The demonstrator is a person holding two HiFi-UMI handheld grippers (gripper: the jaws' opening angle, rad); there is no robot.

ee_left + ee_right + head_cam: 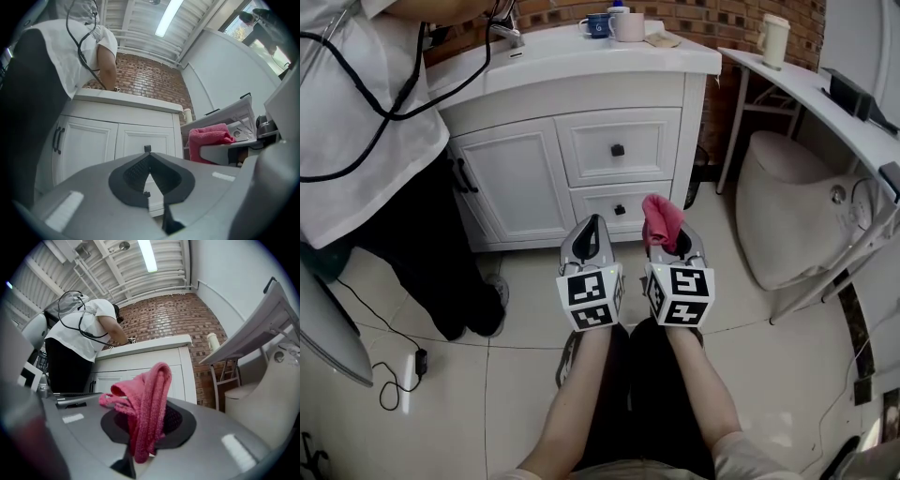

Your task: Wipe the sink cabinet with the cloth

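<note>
The white sink cabinet (581, 141) stands ahead of me, with a door on the left and two drawers with dark knobs. My right gripper (661, 234) is shut on a pink cloth (660, 221), which sticks up bunched from its jaws (146, 413). It hovers low over the floor, in front of the lower drawer (623, 208). My left gripper (592, 230) is beside it, shut and holding nothing. In the left gripper view the cabinet (122, 136) fills the middle and the cloth (208, 138) shows at right.
A person in a white shirt and dark trousers (375, 141) stands at the cabinet's left, leaning over the sink. Cups (614, 23) sit on the countertop. A white shelf (806, 89) and a white toilet (797, 216) stand to the right. A cable (394, 375) lies on the tiled floor.
</note>
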